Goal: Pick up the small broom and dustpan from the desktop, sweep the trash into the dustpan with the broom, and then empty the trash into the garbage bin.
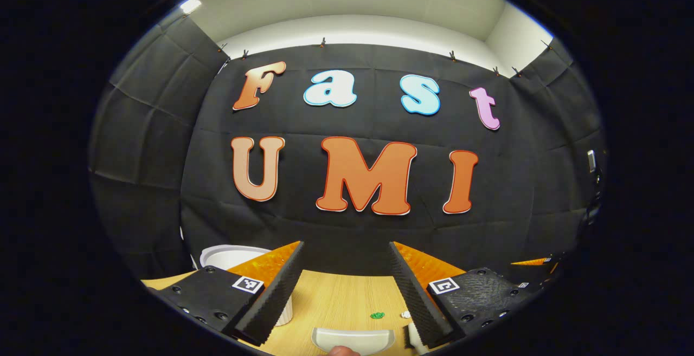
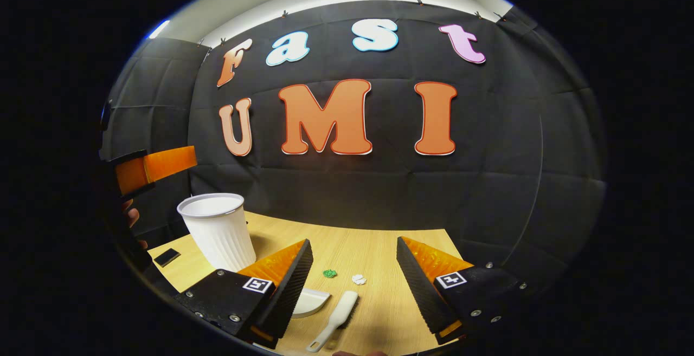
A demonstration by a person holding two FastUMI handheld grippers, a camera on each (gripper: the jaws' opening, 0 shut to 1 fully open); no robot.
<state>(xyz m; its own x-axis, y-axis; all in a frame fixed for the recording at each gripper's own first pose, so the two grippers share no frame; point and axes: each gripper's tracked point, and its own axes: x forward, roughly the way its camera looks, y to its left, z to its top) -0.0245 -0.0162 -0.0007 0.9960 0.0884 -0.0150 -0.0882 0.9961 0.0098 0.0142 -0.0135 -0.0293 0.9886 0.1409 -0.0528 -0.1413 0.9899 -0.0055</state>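
Both grippers, left gripper (image 1: 346, 285) and right gripper (image 2: 353, 285), are hovering with jaws spread and empty above the light wooden desktop (image 2: 379, 247), presumably readying grasps, since the small white plastic broom (image 2: 335, 321) and white dustpan (image 1: 353, 340) are lying untouched near green and white trash scraps (image 2: 329, 273) beside the ribbed white bin (image 2: 217, 231).

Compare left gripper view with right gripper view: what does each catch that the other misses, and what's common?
Left gripper view: the dustpan across its full width, between the fingers of the open left tool.
Right gripper view: the broom from handle to bristles, the garbage bin nearly whole, a small black object on the table, and a hand by the left tool.
Shared: garbage bin, dustpan, green scrap, white scrap, table. The right tool is open too.
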